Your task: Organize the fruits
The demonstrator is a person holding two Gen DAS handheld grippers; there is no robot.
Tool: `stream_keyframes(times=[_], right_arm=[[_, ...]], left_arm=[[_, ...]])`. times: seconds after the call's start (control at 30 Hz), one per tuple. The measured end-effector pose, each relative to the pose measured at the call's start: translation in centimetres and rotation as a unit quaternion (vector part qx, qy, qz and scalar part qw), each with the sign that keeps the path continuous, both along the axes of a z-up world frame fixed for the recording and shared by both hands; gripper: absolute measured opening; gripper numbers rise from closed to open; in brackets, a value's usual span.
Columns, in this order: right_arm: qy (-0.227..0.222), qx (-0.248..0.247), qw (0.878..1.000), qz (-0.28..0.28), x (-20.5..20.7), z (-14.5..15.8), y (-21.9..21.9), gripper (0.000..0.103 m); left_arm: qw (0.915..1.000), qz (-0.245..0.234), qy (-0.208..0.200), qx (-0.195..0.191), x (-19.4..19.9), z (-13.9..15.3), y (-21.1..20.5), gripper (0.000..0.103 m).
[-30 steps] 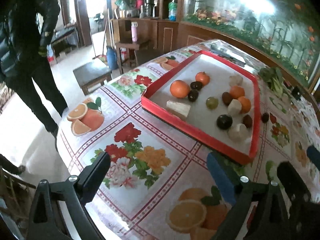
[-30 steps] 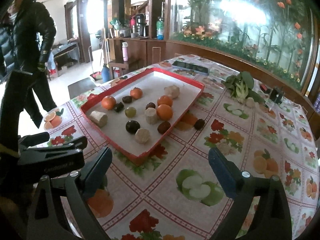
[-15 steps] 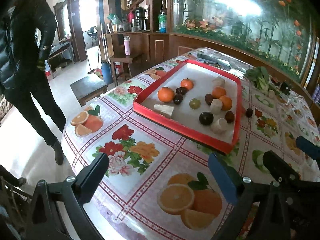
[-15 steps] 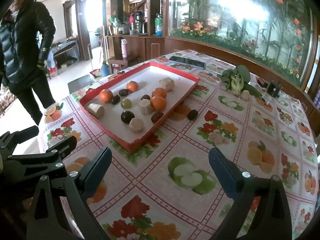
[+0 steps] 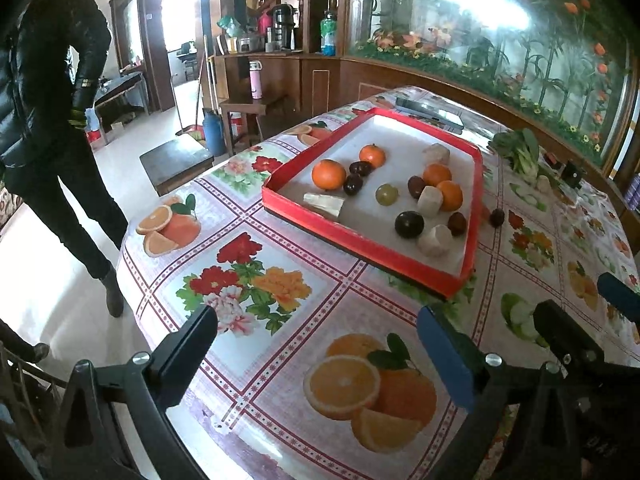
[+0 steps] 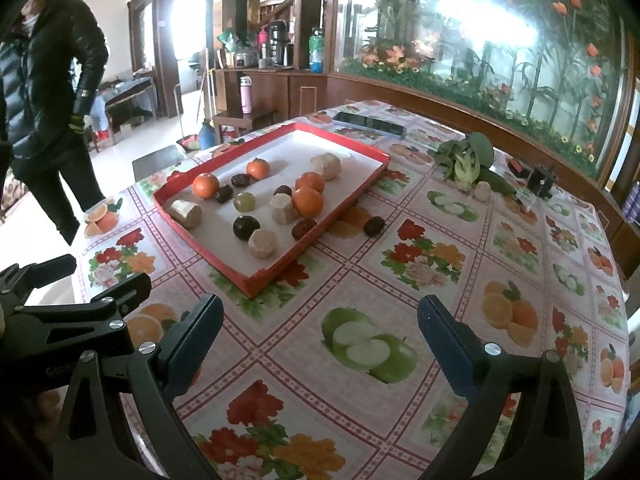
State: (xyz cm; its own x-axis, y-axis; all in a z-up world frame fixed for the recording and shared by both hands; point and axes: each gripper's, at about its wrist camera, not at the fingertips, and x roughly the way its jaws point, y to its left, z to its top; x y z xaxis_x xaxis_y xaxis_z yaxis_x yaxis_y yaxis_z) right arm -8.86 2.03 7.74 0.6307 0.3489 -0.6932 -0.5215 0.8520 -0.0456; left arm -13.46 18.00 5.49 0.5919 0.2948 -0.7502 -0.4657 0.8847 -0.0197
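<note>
Both grippers are drawn back from the red tray [image 6: 276, 270]. Left gripper [image 5: 316, 344] and right gripper [image 6: 320, 332]: wide open, empty. Dark fruit [image 6: 374, 226] beside tray: likely rolled away if nudged.

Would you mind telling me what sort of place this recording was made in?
Most likely a home dining room: a table under a fruit-and-flower oilcloth, a wooden sideboard with a thermos and bottles, and a large decorative glass panel of painted plants behind. A red tray of fruit sits on the table.
</note>
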Motion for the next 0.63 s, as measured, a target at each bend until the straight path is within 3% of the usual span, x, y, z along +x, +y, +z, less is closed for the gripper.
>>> stream_keyframes(times=[0.23, 0.63], right_arm=[[0.003, -0.005, 1.000, -0.003, 0.21, -0.17, 0.07, 0.098], [0.015, -0.008, 1.000, -0.016, 0.89, -0.73, 0.18, 0.098]], left_arm=[[0.9998, 0.001, -0.016, 0.014, 0.00, 0.02, -0.09, 0.101], [0.9996, 0.004, -0.007, 0.028, 0.85, 0.34, 0.26, 0.102]])
